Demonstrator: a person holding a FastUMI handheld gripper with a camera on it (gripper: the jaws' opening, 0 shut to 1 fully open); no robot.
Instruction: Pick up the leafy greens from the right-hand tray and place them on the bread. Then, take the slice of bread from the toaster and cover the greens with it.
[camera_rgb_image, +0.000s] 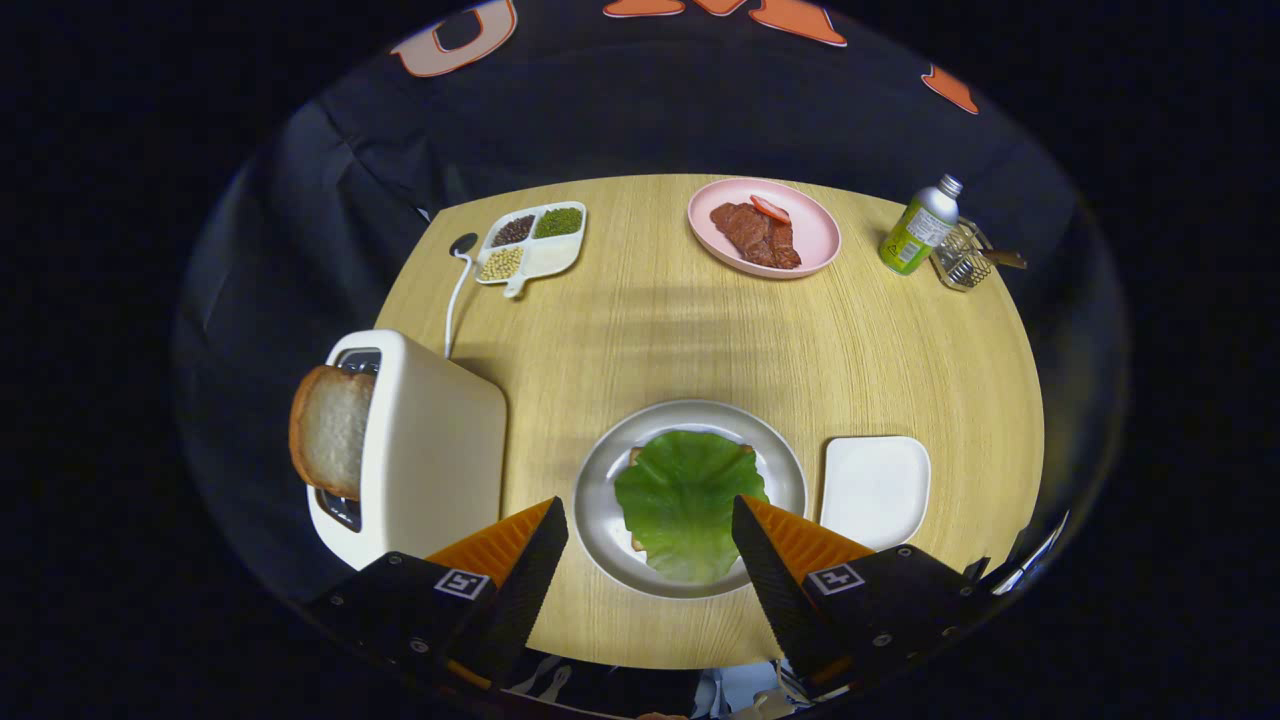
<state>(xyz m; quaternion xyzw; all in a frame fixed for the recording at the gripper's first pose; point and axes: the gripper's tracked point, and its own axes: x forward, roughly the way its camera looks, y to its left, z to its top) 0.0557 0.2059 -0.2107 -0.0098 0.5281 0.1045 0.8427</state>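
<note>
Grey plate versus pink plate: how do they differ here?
The grey plate lies just ahead of the open gripper, between its fingers; the pink plate sits far beyond, at the table's far edge. The grey plate holds bread covered by a green leaf; the pink plate holds brown meat with a red slice. Both are round and lie flat.

1. My tool (650, 545) has two wedge-shaped fingers, each tapering to a point, with ribbed inner faces.
2. Each finger mounts on a black block fastened with small screws.
3. I see one square black-and-white marker on top of each block.
</note>
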